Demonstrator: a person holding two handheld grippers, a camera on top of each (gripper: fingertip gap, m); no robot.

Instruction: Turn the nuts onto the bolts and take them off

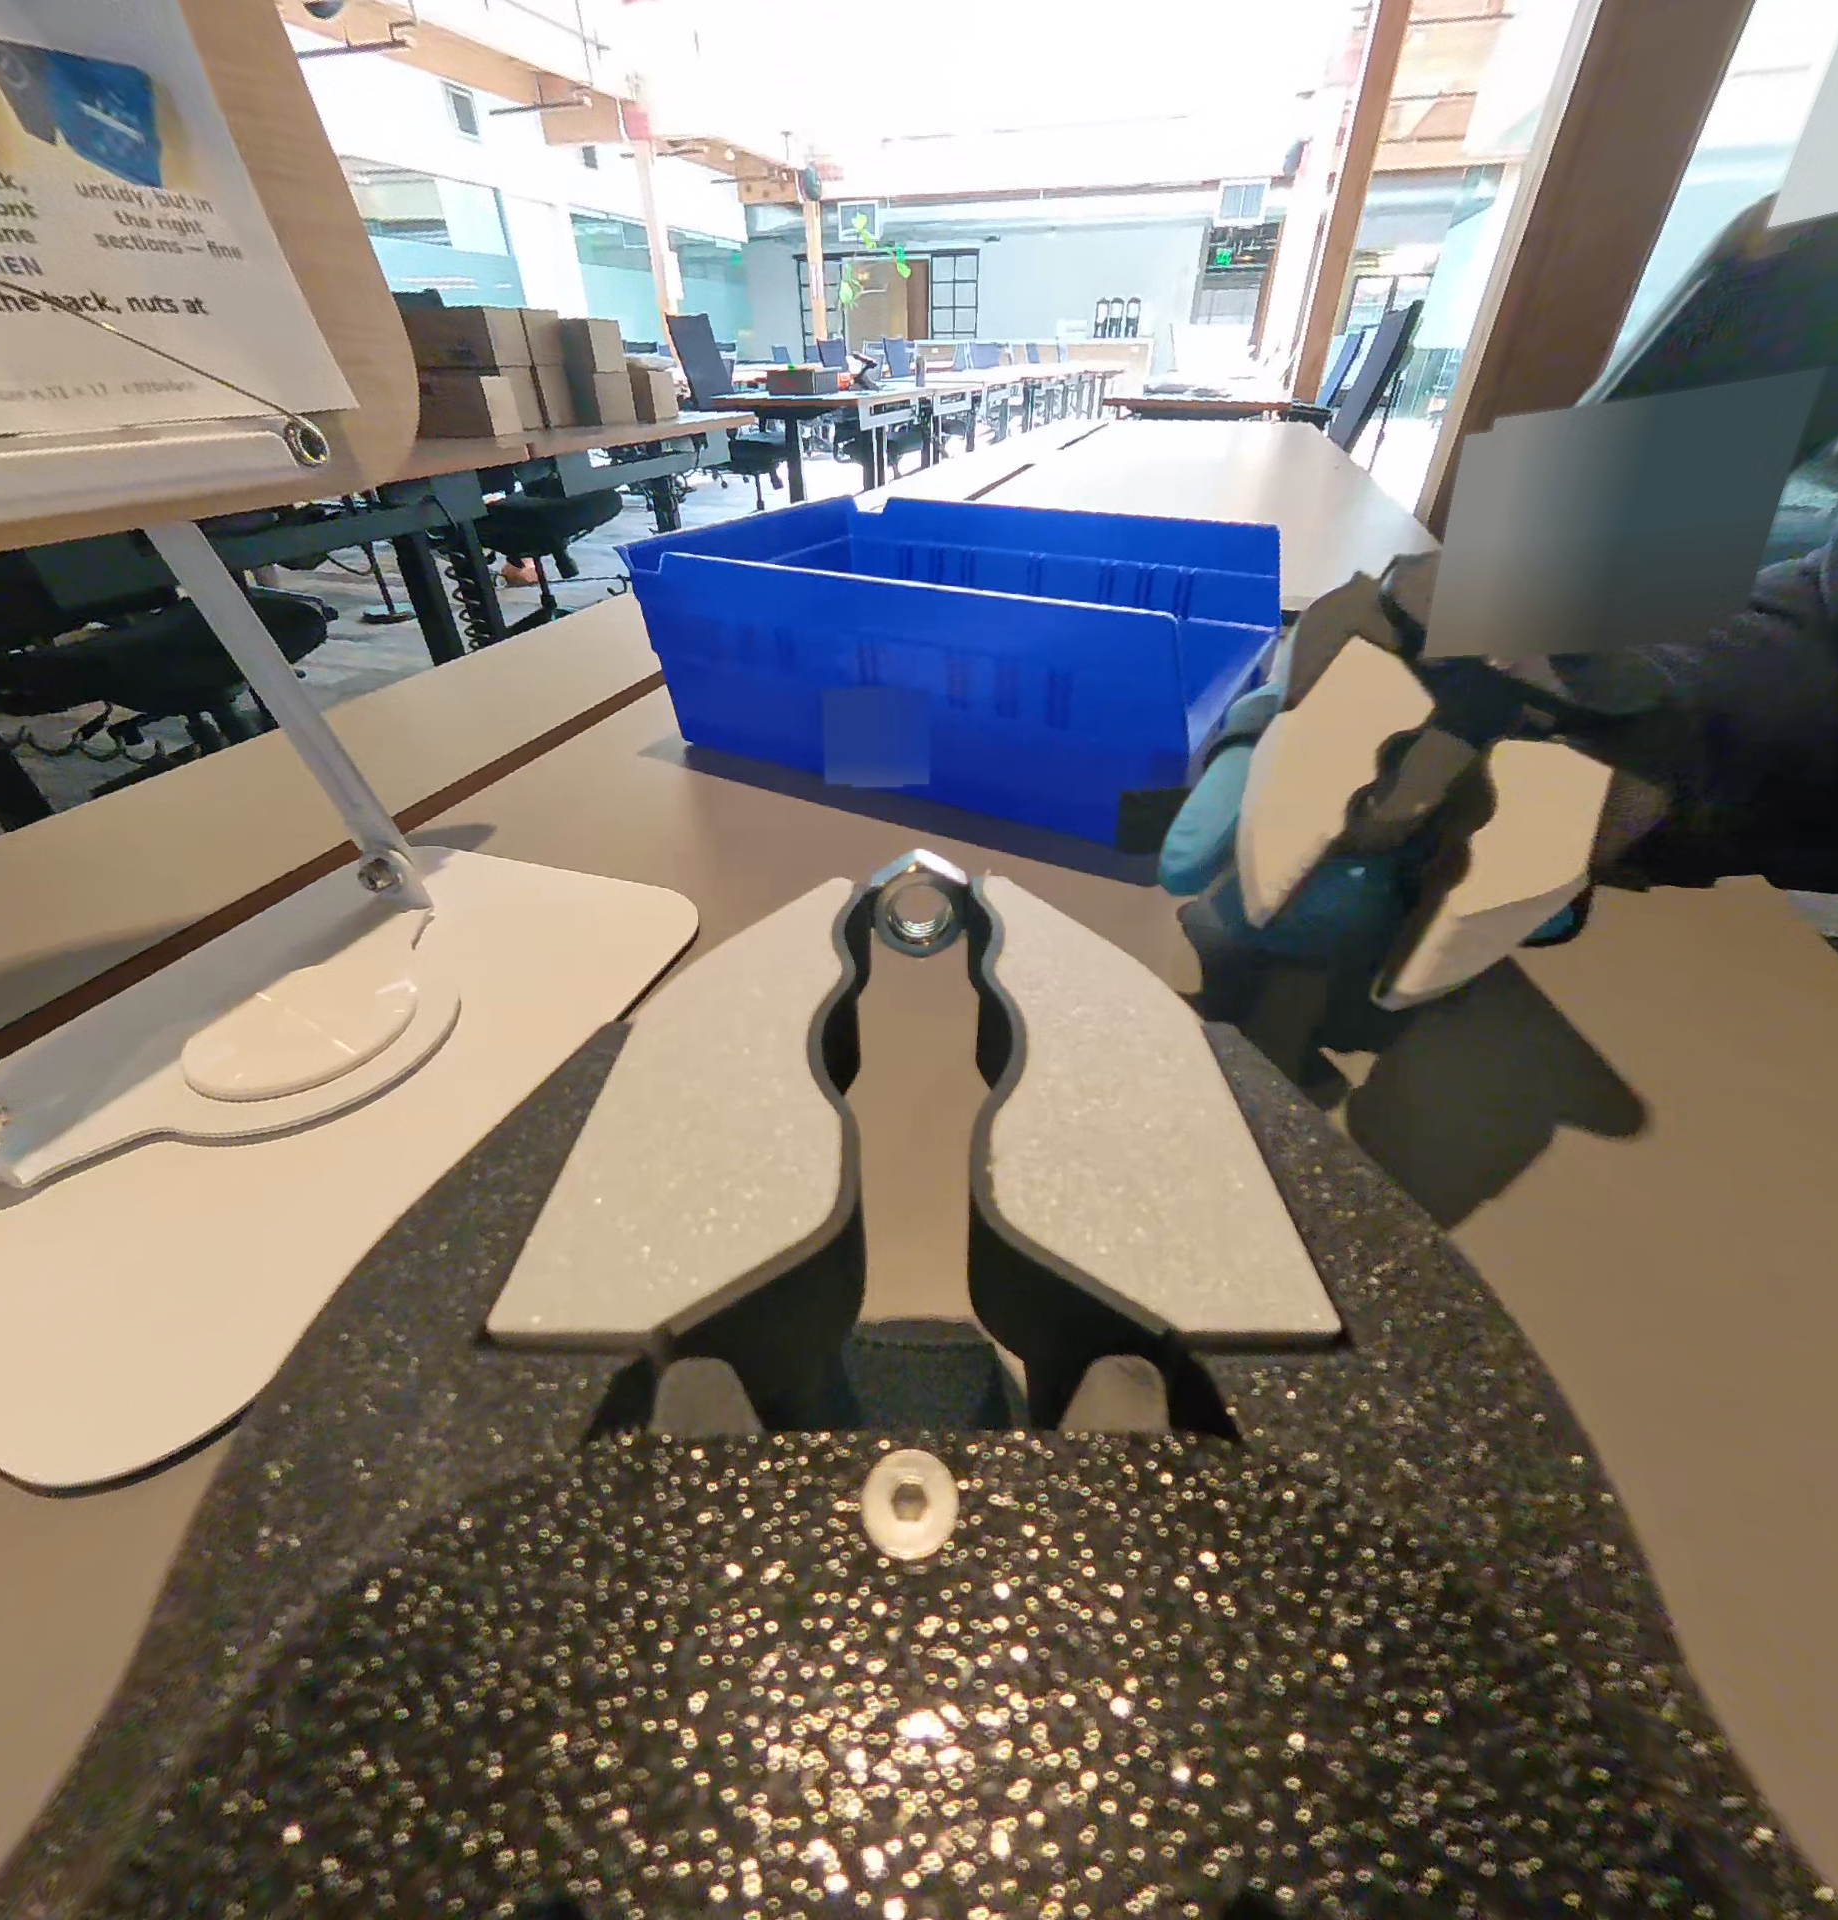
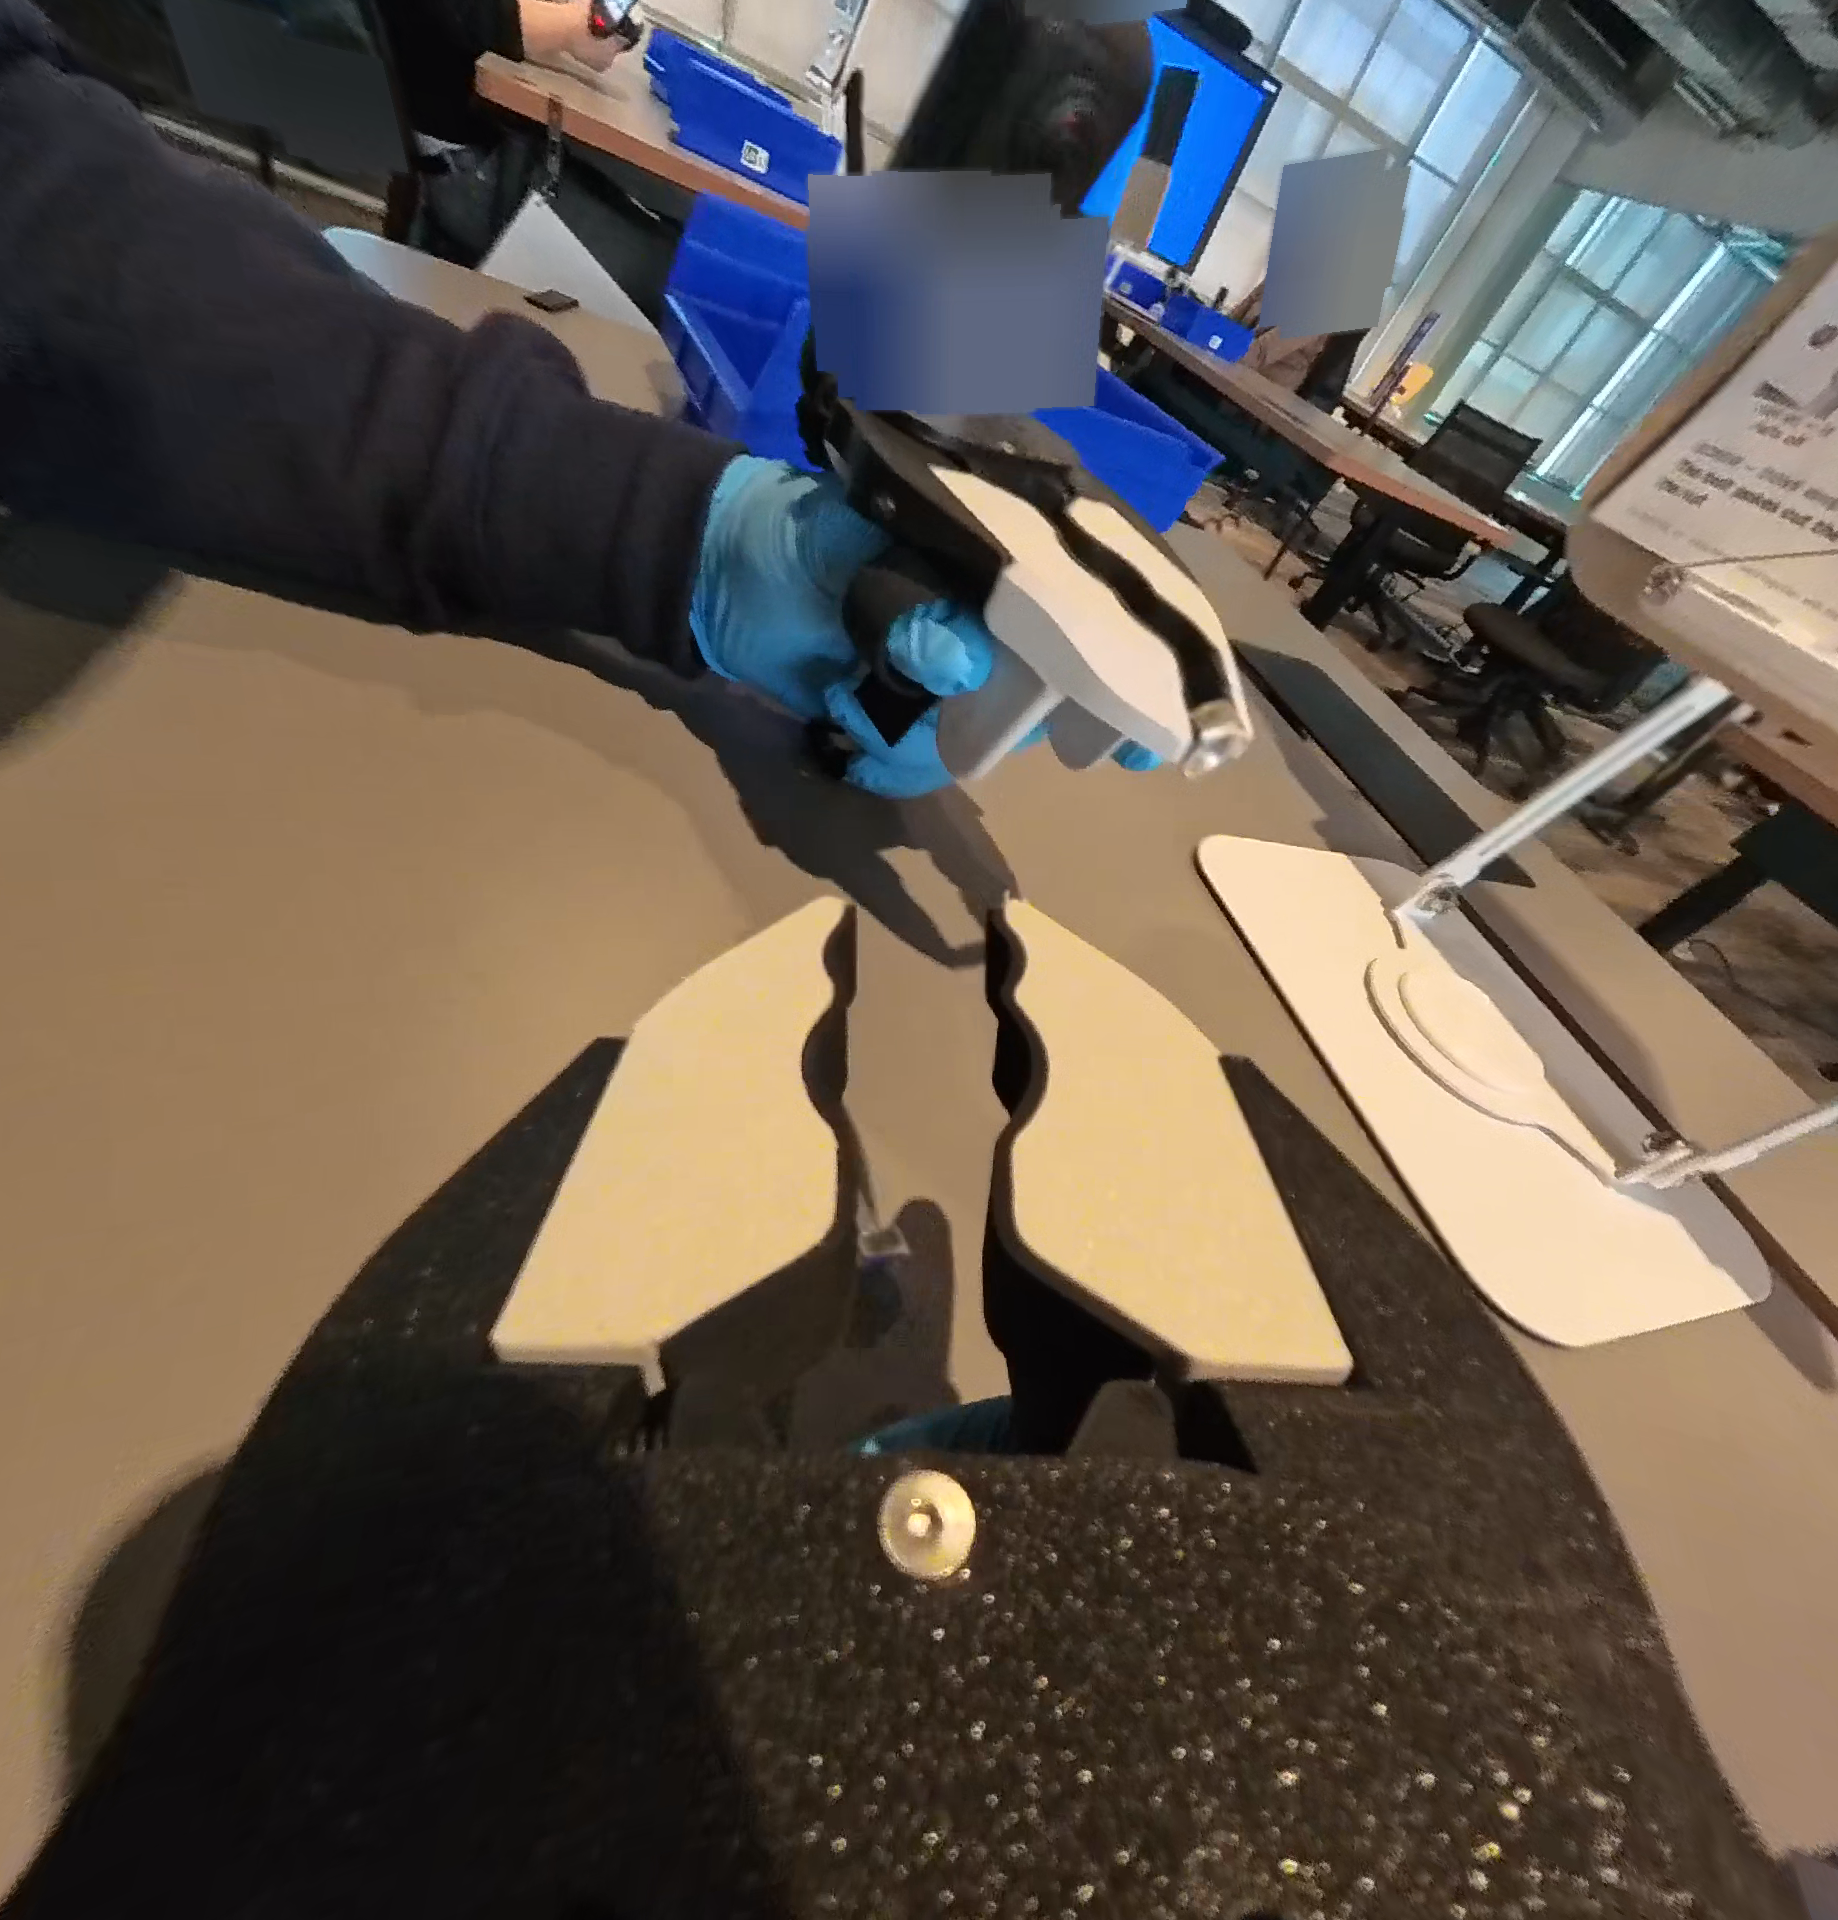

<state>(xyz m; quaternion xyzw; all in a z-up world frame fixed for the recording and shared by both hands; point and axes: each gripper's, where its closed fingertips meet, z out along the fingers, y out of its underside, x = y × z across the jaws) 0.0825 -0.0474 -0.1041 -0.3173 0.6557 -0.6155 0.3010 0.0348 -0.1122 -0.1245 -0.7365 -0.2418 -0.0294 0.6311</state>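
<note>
1. Grey table (image 1: 1258, 1351) carries everything; also fills most of the right wrist view (image 2: 323, 987).
2. Blue bin (image 1: 956, 665) sits on the table straight ahead of the left gripper, well apart from it. Divider wall visible inside; contents not visible. In the right wrist view only a part of the bin (image 2: 738, 343) shows behind the gloved hand.
3. White stand base (image 1: 271, 1039) lies flat on the table to the left, with a slanted white arm rising to a wooden board holding a printed sheet (image 1: 115, 208). Same base seen at the right of the right wrist view (image 2: 1434, 1101).
4. Left gripper (image 1: 917, 914): fingers nearly closed, tips pinching a nut. Held above the table, not touching it. From the right wrist view the left gripper (image 2: 1211, 743) is held by a blue-gloved left hand (image 2: 790, 582) with a dark sleeve and points down and to the right.
5. Right gripper (image 2: 920, 914): fingers partly apart, narrow gap at the tips, nothing between the tips. Something small and blurred shows low in the gap near the left finger's base; cannot tell what it is. In the left wrist view the right gripper (image 1: 1414, 821) sits at the right, tilted, a blue glove behind it; its grip cannot be read from there.
6. Nut (image 1: 917, 916): silver hex, threaded hole facing the camera, clamped at the very tips of the left gripper. Also seen as a small shiny piece at those tips in the right wrist view (image 2: 1214, 746).
7. No bolt can be made out in either view.
</note>
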